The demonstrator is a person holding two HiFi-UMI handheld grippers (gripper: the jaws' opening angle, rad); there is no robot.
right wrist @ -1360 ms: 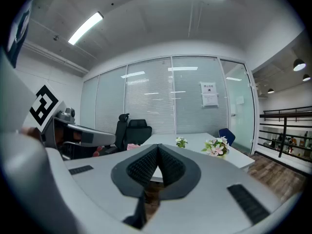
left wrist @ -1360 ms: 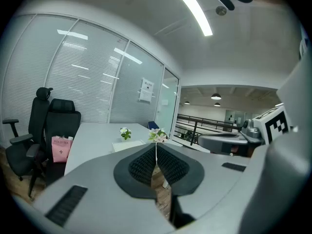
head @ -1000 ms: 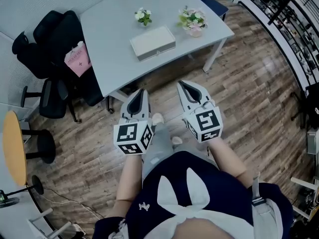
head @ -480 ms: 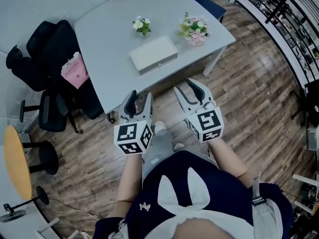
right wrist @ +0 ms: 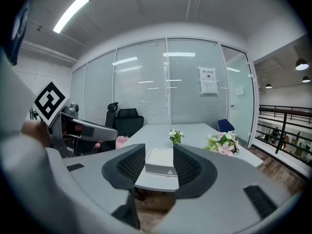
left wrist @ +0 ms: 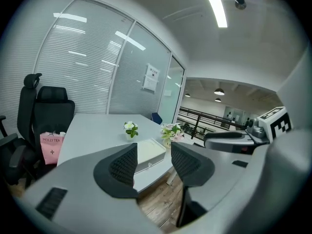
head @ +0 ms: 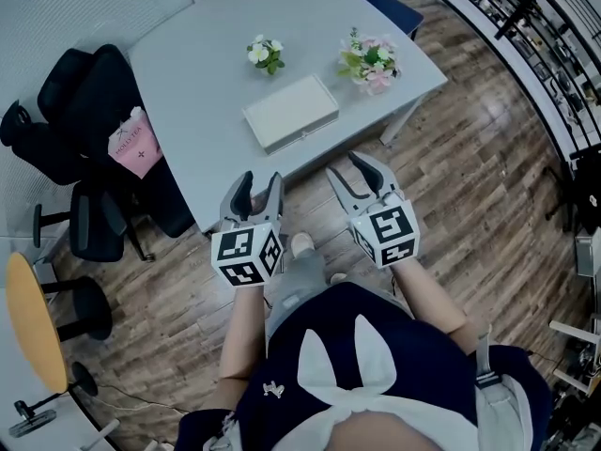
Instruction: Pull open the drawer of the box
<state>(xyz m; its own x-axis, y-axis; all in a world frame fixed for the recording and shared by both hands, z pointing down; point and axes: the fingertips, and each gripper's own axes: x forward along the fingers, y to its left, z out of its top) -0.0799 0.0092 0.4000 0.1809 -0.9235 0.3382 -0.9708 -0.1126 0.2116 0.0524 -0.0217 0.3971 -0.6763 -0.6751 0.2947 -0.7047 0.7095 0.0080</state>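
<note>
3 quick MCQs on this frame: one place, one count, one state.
1. Where does the box sit? A. on the floor B. on the table C. on the chair
2. How many flower pots stand on it? A. one B. two C. four
3. State of left gripper and right gripper? A. both open, empty B. both shut C. left shut on the box
Key: B, it lies near the table's front edge; B, a white bunch and a pink one; A, both have just been opening, nothing between the jaws.
</note>
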